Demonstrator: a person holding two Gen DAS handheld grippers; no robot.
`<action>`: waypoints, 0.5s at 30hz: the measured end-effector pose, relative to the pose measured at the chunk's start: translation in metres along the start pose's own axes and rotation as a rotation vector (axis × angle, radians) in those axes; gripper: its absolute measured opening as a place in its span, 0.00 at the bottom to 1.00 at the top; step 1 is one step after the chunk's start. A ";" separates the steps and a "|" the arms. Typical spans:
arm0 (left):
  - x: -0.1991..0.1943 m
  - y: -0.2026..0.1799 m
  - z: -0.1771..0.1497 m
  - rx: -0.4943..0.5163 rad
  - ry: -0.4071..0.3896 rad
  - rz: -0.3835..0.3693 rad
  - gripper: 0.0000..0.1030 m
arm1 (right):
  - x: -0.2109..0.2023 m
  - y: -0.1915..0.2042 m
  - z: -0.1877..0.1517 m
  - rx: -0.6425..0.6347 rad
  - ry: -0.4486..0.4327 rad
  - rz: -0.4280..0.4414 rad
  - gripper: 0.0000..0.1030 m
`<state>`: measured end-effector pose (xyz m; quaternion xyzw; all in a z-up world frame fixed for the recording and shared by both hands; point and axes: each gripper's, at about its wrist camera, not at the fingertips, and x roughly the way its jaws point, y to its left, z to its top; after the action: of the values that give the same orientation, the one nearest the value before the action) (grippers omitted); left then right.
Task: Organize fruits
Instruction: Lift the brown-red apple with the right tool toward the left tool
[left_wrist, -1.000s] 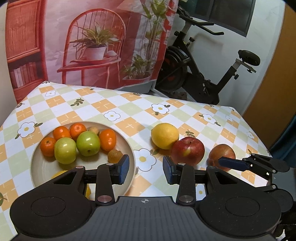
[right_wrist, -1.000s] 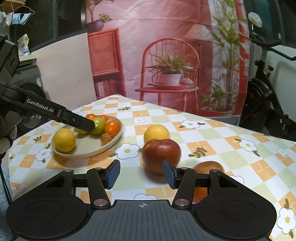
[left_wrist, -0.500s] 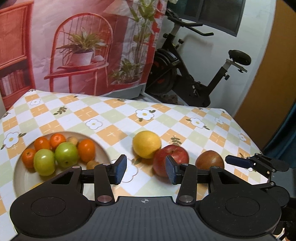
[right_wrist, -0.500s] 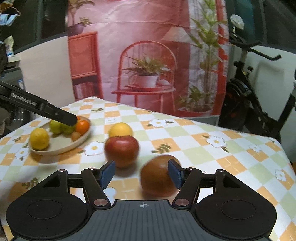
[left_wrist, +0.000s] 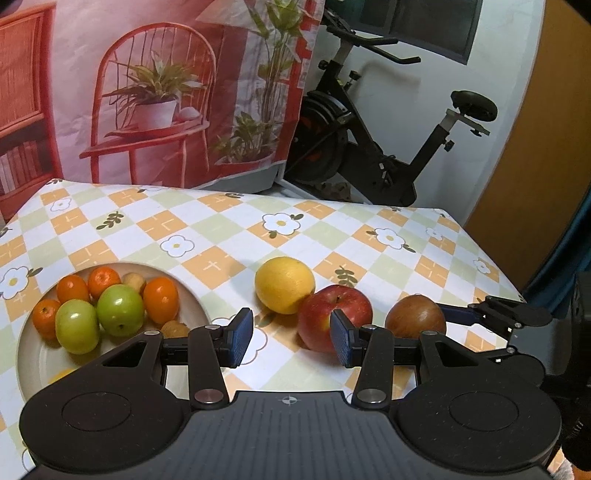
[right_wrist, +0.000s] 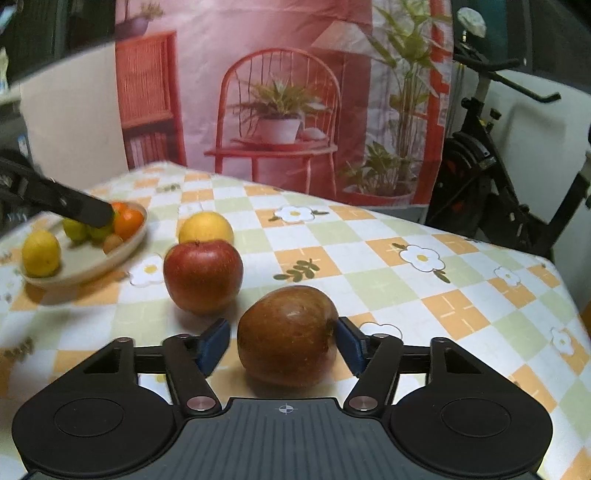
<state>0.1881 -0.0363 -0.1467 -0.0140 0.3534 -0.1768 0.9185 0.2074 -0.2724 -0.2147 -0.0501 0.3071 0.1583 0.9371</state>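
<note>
A brownish-red apple (right_wrist: 286, 332) lies on the checked tablecloth between the fingers of my right gripper (right_wrist: 281, 343). Its jaws are closing; the right pad (right_wrist: 347, 341) touches the apple, the left pad (right_wrist: 214, 343) stands just clear. A red apple (right_wrist: 203, 275) and a yellow citrus (right_wrist: 206, 229) sit to its left. My left gripper (left_wrist: 291, 341) is open with nothing between its fingers, hovering in front of the red apple (left_wrist: 334, 317), beside the plate (left_wrist: 33, 369). The plate holds two green apples (left_wrist: 120, 310), several mandarins and small fruits.
The table's right edge (left_wrist: 491, 258) drops off close behind the brown apple (left_wrist: 415, 317). An exercise bike (left_wrist: 369, 147) and a printed backdrop stand beyond the far edge. One left-gripper finger (right_wrist: 85, 210) reaches over the plate (right_wrist: 85, 258) in the right wrist view.
My right gripper swung right from the red apple and came down around the brown apple. My left gripper shifted right, away from the plate, and its jaws widened a little.
</note>
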 end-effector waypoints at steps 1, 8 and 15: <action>-0.001 0.001 0.000 -0.001 -0.001 0.001 0.47 | 0.000 0.003 0.001 -0.016 0.000 -0.004 0.51; -0.009 0.010 -0.006 -0.018 -0.005 0.012 0.47 | -0.008 0.029 0.001 -0.104 0.010 0.047 0.49; -0.022 0.020 -0.016 0.002 0.013 0.050 0.47 | -0.014 0.071 -0.001 -0.204 0.013 0.081 0.50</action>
<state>0.1688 -0.0091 -0.1480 -0.0029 0.3593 -0.1541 0.9204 0.1733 -0.2096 -0.2071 -0.1337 0.2970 0.2264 0.9180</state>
